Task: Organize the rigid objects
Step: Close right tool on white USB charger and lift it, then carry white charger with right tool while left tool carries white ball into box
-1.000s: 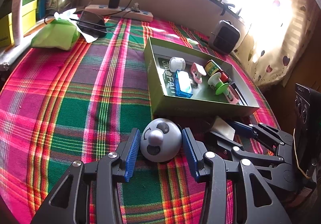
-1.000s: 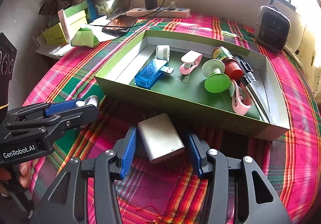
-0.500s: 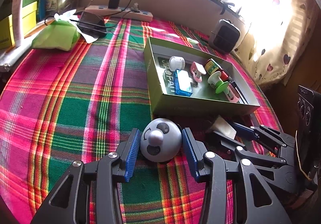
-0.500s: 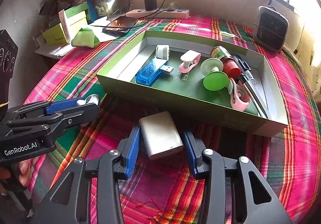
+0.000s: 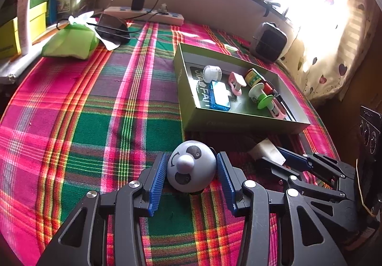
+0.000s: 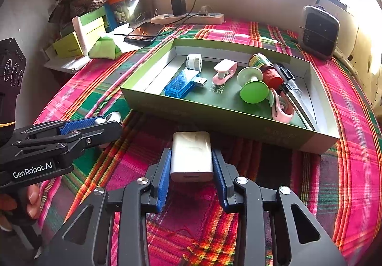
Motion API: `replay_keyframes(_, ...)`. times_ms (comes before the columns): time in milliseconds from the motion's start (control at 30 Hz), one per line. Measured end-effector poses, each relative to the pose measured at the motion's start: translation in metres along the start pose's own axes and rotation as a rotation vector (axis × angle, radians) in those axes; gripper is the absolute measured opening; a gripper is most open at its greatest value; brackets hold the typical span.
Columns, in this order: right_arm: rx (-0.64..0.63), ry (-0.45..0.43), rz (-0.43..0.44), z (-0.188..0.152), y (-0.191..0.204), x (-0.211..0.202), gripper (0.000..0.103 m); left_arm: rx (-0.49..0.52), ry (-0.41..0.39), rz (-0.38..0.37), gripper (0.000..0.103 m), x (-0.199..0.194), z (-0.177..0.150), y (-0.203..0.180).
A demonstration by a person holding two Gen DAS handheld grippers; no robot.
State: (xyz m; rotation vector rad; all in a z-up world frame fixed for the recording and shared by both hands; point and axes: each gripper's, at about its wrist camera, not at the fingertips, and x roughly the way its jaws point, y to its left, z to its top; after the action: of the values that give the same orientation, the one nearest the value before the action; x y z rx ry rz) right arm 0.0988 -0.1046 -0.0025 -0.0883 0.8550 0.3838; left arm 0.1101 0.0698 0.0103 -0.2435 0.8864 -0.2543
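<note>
Since a second ago, the right hand-held gripper (image 6: 191, 165) has narrowed its blue pads onto the flat silver-white rectangular power bank (image 6: 191, 156), and its jaws are closing now; the pads look to be touching both long sides, with the block lying on the plaid cloth of the bench (image 6: 346, 170) just short of the box. The left hand-held gripper (image 5: 190, 171) has not moved: its jaws stand partly apart around the grey dome-shaped panda-face toy (image 5: 190, 165), pads beside the dome, and whether they press it I cannot tell.

Beyond both lies the shallow green cardboard box (image 6: 214, 118), already holding a blue translucent USB stick (image 6: 182, 84), a pink clip (image 6: 224, 71), a green suction-cup piece (image 6: 253, 89), a red-capped bottle (image 6: 267, 70) and a white reel (image 6: 193, 62).

My worry is slip: the power bank's smooth sides sit only partway into the pads, so a lift over the near wall could let it tilt out or knock the wall. The dome's curve could squirt forward if squeezed off-centre.

The right wrist view shows the box's whole interior and fingers of the person's hand (image 6: 33, 204); the left view alone shows the toy's face.
</note>
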Motion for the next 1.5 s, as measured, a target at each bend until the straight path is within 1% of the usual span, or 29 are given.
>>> replay_keyframes(600, 0.038, -0.024, 0.026, -0.008, -0.007, -0.014, 0.035, 0.017, -0.006, 0.037, 0.042, -0.009, -0.005, -0.009)
replay_keyframes(1000, 0.049, -0.056, 0.016, -0.010, -0.013, -0.029, 0.035, 0.053, -0.041, 0.043, 0.042, -0.021, 0.002, -0.024)
replay_keyframes(1500, 0.063, -0.127, -0.017, -0.002, -0.024, -0.055, 0.035, 0.096, -0.094, 0.041, 0.042, -0.036, 0.018, -0.041)
